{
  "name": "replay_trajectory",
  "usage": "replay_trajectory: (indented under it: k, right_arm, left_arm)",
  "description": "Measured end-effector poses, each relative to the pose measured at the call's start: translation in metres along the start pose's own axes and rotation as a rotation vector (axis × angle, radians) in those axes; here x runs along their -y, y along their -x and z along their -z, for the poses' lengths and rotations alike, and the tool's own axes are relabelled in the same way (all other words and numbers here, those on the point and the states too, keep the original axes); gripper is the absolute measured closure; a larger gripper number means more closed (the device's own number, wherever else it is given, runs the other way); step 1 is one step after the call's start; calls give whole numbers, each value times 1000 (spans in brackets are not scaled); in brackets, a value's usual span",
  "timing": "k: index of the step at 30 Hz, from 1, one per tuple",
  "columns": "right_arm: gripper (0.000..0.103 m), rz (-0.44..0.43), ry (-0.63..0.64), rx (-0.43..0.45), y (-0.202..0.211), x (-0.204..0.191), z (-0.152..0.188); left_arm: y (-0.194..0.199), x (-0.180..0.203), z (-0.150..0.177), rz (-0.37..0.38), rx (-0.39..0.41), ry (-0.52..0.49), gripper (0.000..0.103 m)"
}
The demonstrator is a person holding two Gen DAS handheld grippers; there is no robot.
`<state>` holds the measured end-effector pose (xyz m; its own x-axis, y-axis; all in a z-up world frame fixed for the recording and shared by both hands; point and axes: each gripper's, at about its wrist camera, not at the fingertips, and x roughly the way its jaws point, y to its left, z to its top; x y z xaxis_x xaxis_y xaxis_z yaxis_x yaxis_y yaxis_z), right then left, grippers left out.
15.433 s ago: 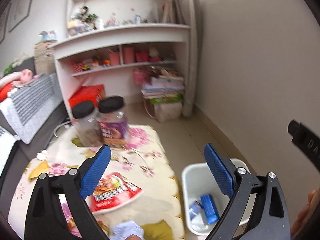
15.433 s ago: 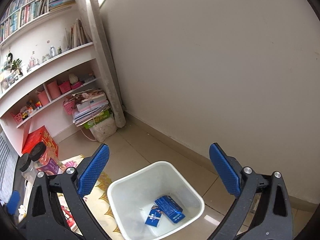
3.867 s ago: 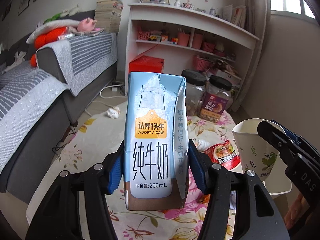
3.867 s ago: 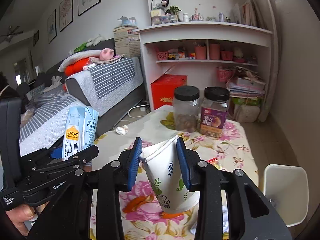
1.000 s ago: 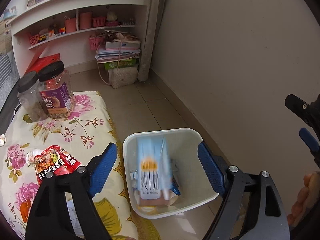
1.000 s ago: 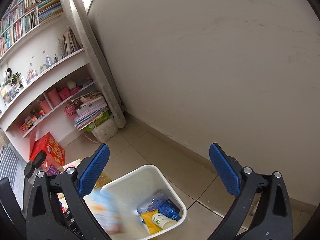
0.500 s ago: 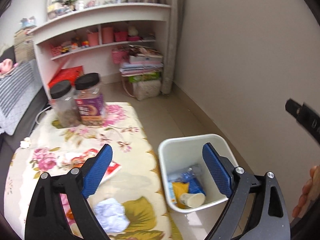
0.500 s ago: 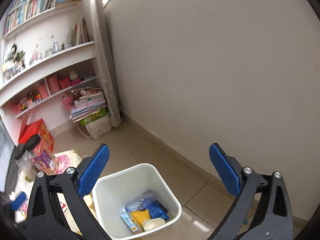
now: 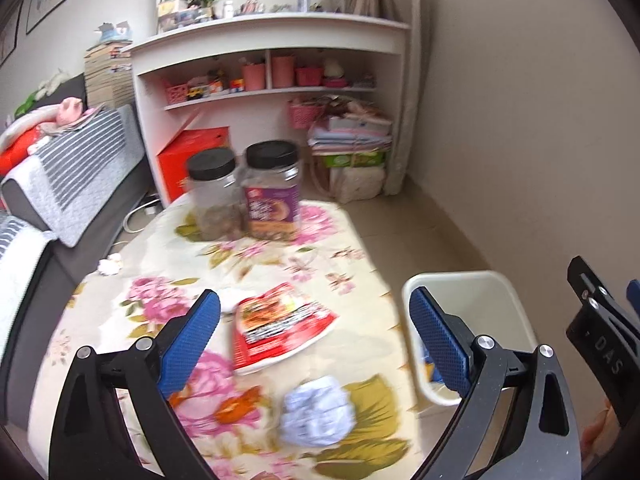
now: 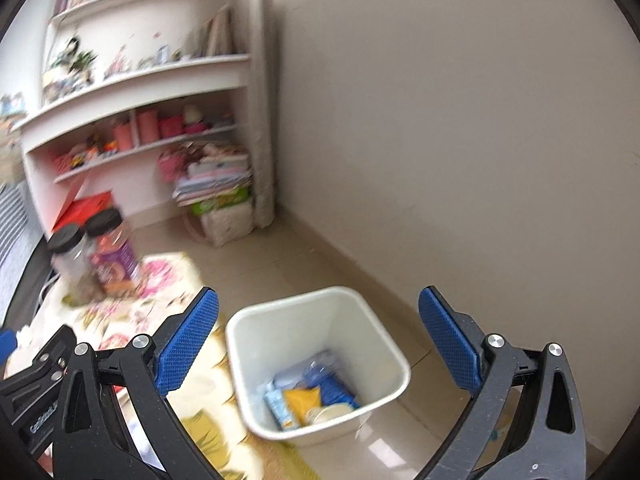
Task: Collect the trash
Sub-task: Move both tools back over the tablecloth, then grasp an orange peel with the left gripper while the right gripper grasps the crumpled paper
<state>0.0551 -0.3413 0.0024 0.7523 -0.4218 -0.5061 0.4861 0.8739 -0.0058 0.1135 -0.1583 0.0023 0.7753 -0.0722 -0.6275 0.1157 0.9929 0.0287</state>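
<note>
Trash still being collected: red snack wrapper (image 9: 280, 326) and crumpled paper (image 9: 318, 412) lying near the table (image 9: 120, 280) edge beside the bin (image 10: 394, 354) (partly filled); left gripper (image 9: 316, 344) and right gripper (image 10: 318, 344) both being held wide apart, empty.

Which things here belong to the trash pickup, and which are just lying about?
Part of the job:
- white bin, already holding a carton and a cup
- red snack wrapper on the table
- crumpled paper ball on the table
- left gripper and right gripper, both open and empty

Just lying about:
- two black-lidded jars
- red box
- shelf with pink pots
</note>
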Motion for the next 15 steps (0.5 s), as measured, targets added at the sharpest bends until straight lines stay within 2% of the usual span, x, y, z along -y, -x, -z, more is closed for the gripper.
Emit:
replay_trajectory:
  k: [4, 8, 10, 15]
  right_arm:
    - [7, -44, 50, -47, 2, -25, 11]
    - [7, -75, 107, -83, 2, -48, 20]
    - [7, -99, 130, -107, 1, -59, 24]
    - [7, -177, 180, -193, -7, -81, 31]
  left_arm:
    - [-10, -26, 10, -54, -52, -18, 8]
    - [-30, -57, 20, -87, -161, -47, 8]
    - [-44, -71, 26, -95, -244, -68, 8]
    - [-88, -120, 57, -56, -530, -82, 8]
